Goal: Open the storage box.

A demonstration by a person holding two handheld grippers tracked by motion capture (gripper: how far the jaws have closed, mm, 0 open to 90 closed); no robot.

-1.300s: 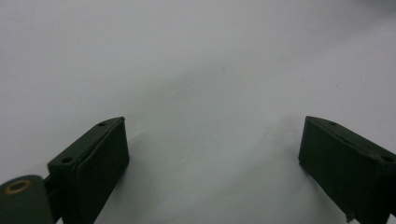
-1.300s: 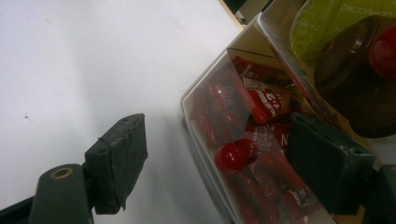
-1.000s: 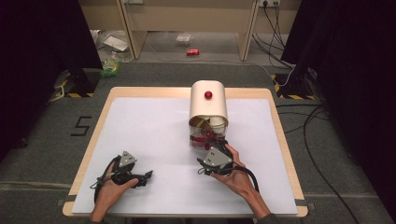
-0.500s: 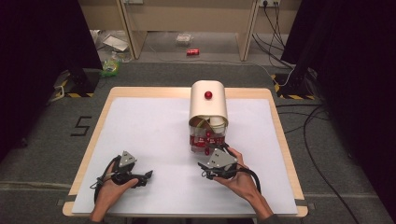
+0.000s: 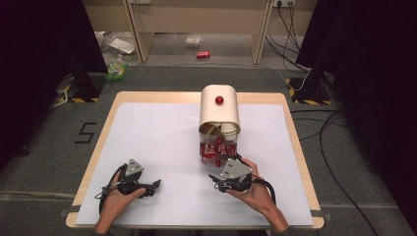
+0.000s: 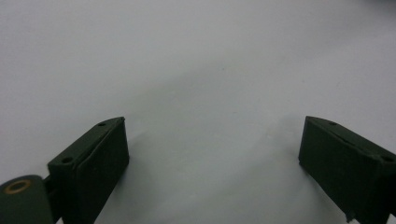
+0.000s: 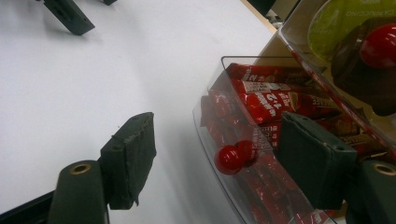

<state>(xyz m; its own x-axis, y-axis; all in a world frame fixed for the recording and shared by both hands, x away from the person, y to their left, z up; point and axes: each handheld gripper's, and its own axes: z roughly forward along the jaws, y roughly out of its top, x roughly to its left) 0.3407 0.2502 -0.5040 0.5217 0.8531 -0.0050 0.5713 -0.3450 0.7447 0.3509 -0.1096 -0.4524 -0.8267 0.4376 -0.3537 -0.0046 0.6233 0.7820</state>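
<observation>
Right gripper [image 5: 218, 173]: jaws apart, just been closing, red knob [image 7: 229, 159] between them, not gripped.
Clear drawer [image 5: 216, 150]: right of centre, under cream dispenser [image 5: 219, 109], position unchanged.
Left gripper [image 5: 156, 185]: jaws apart, near left, unmoved.

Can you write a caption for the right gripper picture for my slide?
Right gripper with open jaws on either side of the red knob on a clear drawer of red packets.

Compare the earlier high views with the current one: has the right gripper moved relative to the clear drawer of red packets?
Yes, slightly. The right gripper has backed a little away from the clear drawer toward the table's near edge, its jaws closing somewhat, with nothing pressed between them.
</observation>
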